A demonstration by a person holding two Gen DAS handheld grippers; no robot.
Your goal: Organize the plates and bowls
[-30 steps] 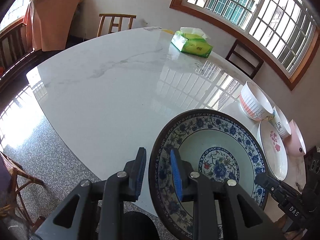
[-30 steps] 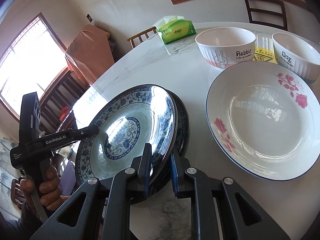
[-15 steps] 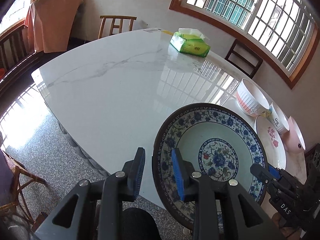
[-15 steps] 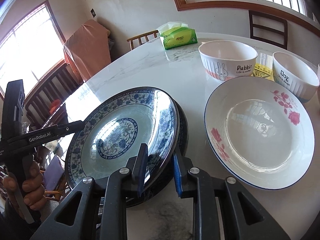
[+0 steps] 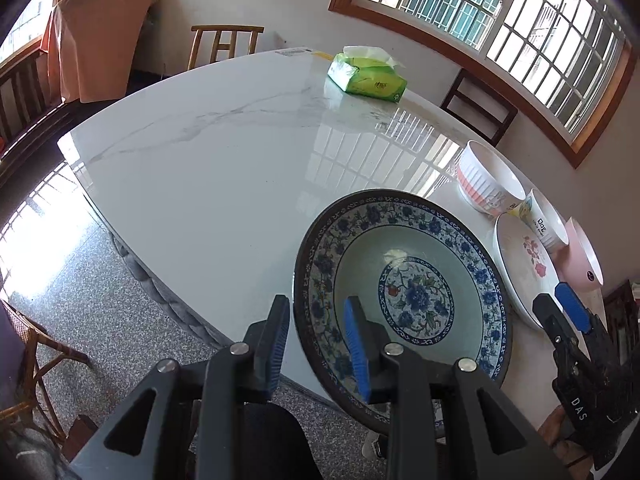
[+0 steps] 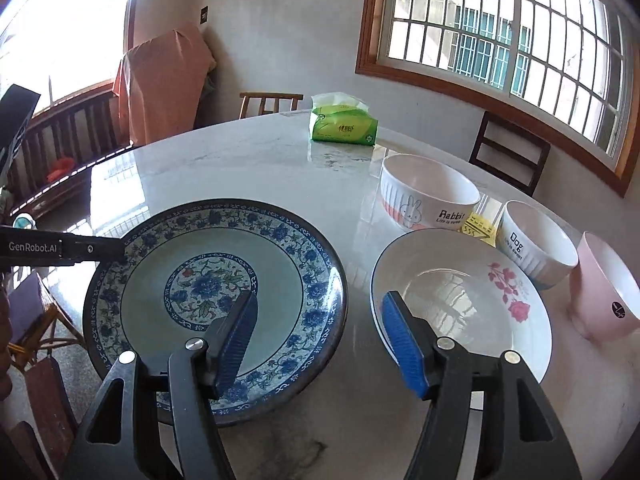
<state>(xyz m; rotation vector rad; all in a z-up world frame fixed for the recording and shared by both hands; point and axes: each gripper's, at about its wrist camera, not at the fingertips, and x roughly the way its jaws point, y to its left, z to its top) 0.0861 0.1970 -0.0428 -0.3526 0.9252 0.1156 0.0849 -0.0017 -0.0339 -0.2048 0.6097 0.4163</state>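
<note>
Blue-patterned plate, tabletop near edge: your right gripper jaws gape empty, left gripper jaws straddle its rim unclosed; release squarely.

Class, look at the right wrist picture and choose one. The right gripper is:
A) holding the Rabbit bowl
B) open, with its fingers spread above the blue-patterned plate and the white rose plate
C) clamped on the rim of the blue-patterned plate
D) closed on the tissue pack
B: the right gripper has a wide gap between its blue pads, one over the blue-patterned plate, the other over the white rose plate, gripping nothing.
</note>
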